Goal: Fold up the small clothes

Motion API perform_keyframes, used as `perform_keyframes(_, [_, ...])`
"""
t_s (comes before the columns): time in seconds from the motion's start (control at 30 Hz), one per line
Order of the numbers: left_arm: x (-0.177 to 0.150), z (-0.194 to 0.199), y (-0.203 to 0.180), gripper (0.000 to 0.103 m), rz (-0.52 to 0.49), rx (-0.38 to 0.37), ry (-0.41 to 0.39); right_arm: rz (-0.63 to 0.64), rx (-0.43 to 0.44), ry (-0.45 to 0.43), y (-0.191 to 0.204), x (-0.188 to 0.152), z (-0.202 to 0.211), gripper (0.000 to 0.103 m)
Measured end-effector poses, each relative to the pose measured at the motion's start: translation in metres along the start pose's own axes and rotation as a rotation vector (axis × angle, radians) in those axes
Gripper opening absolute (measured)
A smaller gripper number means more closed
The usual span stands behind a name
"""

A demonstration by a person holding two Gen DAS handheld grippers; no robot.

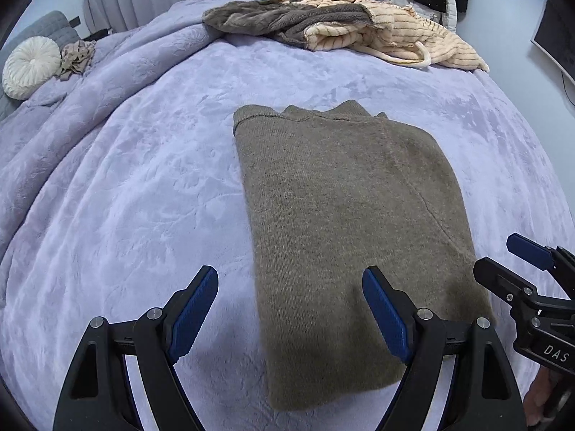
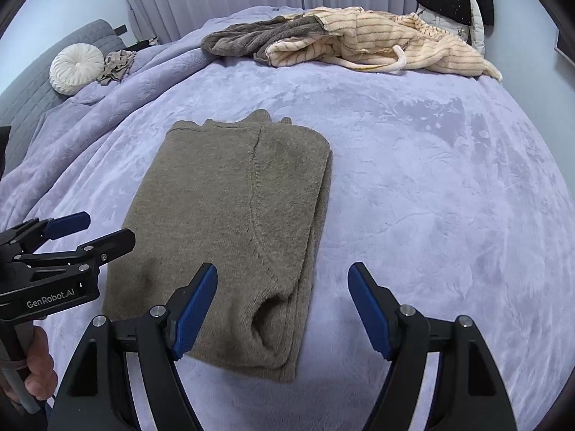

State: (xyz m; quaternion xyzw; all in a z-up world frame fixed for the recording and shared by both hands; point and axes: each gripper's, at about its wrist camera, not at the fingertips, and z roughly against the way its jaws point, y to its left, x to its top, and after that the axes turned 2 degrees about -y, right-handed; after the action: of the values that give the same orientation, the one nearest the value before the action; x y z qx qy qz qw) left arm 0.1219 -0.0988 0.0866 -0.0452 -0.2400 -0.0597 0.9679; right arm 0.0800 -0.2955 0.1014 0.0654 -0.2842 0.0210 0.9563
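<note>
1. We see the lavender bed cover (image 1: 143, 179) carrying everything.
2. The folded olive sweater (image 1: 345, 237) lies mid-bed, its hem towards the near edge.
3. Our left gripper (image 1: 290, 309) hangs over its near-left corner, jaws wide, empty.
4. Our right gripper (image 2: 282, 309) hangs over its near-right corner, jaws wide, empty.

Both wrist cameras look steeply down from just above the near edge of the lavender plush bedspread (image 1: 143, 186), left view sitting leftward, right view rightward, sharing the folded olive-brown knit sweater (image 1: 341, 237) and the far edge's cream striped fleece heap (image 2: 388, 39).
</note>
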Motion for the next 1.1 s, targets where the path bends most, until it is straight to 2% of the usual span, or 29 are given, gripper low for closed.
perform_keyframes(0.17, [0.013, -0.041, 0.014, 0.083, 0.062, -0.052, 0.069, -0.068, 0.051, 0.064, -0.017, 0.022, -0.042, 0.078])
perform_keyframes(0.27, [0.015, -0.058, 0.022, 0.083, 0.113, -0.136, 0.09, -0.11, 0.071, 0.1, -0.026, 0.031, -0.067, 0.078])
perform_keyframes(0.4, [0.018, -0.075, 0.031, 0.084, 0.174, -0.241, 0.131, -0.182, 0.18, 0.137, -0.034, 0.034, -0.094, 0.078])
perform_keyframes(0.47, [0.02, -0.089, 0.038, 0.093, 0.226, -0.281, 0.175, -0.224, 0.25, 0.15, -0.037, 0.036, -0.106, 0.078])
perform_keyframes(0.5, [0.021, -0.093, 0.04, 0.093, 0.245, -0.296, 0.184, -0.244, 0.271, 0.154, -0.039, 0.036, -0.111, 0.076])
perform_keyframes(0.53, [0.022, -0.096, 0.041, 0.093, 0.253, -0.302, 0.19, -0.262, 0.297, 0.156, -0.04, 0.036, -0.115, 0.068])
perform_keyframes(0.57, [0.024, -0.096, 0.039, 0.091, 0.245, -0.298, 0.187, -0.273, 0.325, 0.158, -0.04, 0.037, -0.118, 0.062])
perform_keyframes(0.6, [0.026, -0.094, 0.035, 0.084, 0.225, -0.299, 0.175, -0.278, 0.345, 0.16, -0.039, 0.037, -0.119, 0.054])
perform_keyframes(0.63, [0.027, -0.089, 0.03, 0.068, 0.195, -0.321, 0.163, -0.28, 0.356, 0.161, -0.038, 0.038, -0.118, 0.045])
perform_keyframes(0.73, [0.031, -0.074, 0.016, 0.05, 0.12, -0.268, 0.13, -0.236, 0.336, 0.142, -0.03, 0.04, -0.108, 0.035])
perform_keyframes(0.87, [0.033, -0.056, 0.01, 0.046, 0.094, -0.225, 0.105, -0.202, 0.293, 0.116, -0.017, 0.045, -0.092, 0.034])
perform_keyframes(1.1, [0.026, -0.017, 0.015, 0.038, 0.064, -0.209, 0.058, -0.162, 0.257, 0.067, 0.001, 0.047, -0.055, 0.033])
